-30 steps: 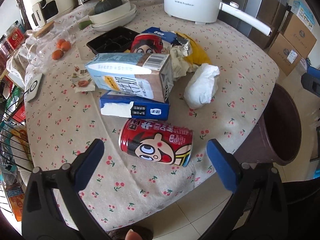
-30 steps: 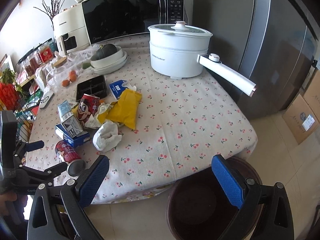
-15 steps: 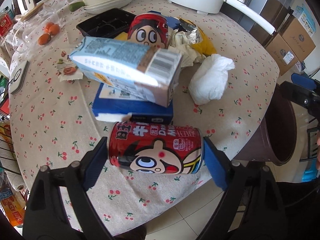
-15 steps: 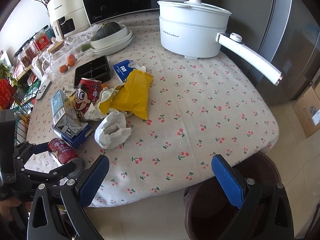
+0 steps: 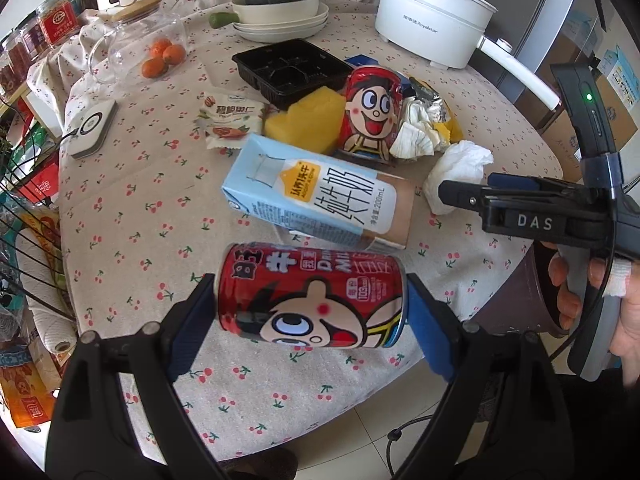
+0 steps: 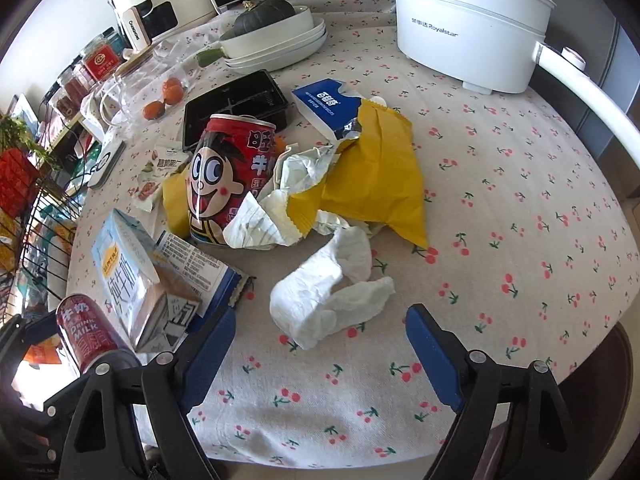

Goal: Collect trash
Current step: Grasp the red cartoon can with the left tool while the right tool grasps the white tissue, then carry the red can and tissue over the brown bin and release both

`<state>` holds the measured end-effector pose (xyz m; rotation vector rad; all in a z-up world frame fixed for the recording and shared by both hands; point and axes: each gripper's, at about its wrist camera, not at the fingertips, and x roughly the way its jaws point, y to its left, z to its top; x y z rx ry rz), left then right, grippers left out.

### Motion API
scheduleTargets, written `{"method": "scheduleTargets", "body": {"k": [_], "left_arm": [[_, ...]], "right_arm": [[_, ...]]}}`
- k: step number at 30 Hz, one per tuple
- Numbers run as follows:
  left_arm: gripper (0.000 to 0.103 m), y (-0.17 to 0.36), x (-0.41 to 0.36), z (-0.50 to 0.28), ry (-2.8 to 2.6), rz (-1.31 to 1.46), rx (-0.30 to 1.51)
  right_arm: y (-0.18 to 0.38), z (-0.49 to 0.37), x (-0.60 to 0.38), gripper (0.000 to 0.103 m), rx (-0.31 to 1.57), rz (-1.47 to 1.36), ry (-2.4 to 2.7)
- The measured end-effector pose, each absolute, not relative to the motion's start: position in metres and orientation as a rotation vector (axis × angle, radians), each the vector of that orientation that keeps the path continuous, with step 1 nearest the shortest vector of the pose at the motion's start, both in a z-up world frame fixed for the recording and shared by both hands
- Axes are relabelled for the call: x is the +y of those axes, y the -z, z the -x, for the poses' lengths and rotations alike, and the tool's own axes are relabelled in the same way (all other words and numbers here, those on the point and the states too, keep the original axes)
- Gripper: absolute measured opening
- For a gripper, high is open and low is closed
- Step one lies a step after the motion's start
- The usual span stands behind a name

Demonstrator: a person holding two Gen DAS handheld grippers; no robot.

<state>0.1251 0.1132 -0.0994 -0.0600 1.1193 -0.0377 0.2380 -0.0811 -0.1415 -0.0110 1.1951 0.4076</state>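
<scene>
My left gripper (image 5: 310, 316) is shut on a red milk can (image 5: 312, 298) lying sideways, held at the table's near edge; the can also shows in the right wrist view (image 6: 86, 330). Behind it lie a light-blue milk carton (image 5: 312, 196), a second upright red can (image 5: 370, 114), a crumpled white tissue (image 5: 456, 172) and yellow wrappers (image 5: 304, 120). My right gripper (image 6: 320, 332) is open and empty, just in front of the white tissue (image 6: 332, 292). A yellow snack bag (image 6: 372, 172) lies beyond it. The brown bin (image 5: 536, 292) stands beside the table at right.
A black plastic tray (image 5: 292, 68), a white electric pot (image 5: 436, 12) with a long handle, stacked bowls holding a squash (image 5: 276, 8), a glass jar with oranges (image 5: 160, 56) and a white charger (image 5: 90, 128) stand on the cherry-print tablecloth (image 5: 132, 216). A wire rack (image 5: 24, 240) is at left.
My left gripper closed on the lying red can and lifted it off the table. My right gripper moved forward over the table toward the white tissue.
</scene>
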Motion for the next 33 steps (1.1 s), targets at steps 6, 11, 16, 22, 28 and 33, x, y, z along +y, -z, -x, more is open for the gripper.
{"method": "scheduleTargets", "body": {"k": [6, 11, 16, 22, 28, 33], "left_arm": [[0.090, 0.100, 0.119, -0.123, 0.030, 0.076, 1.120], [0.090, 0.096, 0.117, -0.121, 0.035, 0.077, 1.105], [0.090, 0.092, 0.108, -0.122, 0.046, 0.075, 1.094], [0.090, 0.086, 0.089, -0.123, 0.075, 0.064, 1.074], [0.090, 0.078, 0.060, -0.127, 0.124, 0.050, 1.048], [0.090, 0.076, 0.022, -0.133, 0.192, 0.022, 1.034]], "right_arm": [[0.154, -0.245, -0.067, 0.045, 1.205, 0.025, -0.375], [0.148, -0.242, -0.064, 0.020, 1.192, 0.036, -0.402], [0.130, -0.235, -0.069, 0.014, 1.153, 0.051, -0.437], [0.109, -0.223, -0.093, 0.014, 1.127, 0.028, -0.454], [0.087, -0.207, -0.136, 0.014, 1.100, -0.008, -0.454], [0.080, -0.194, -0.187, 0.014, 1.095, -0.036, -0.411]]}}
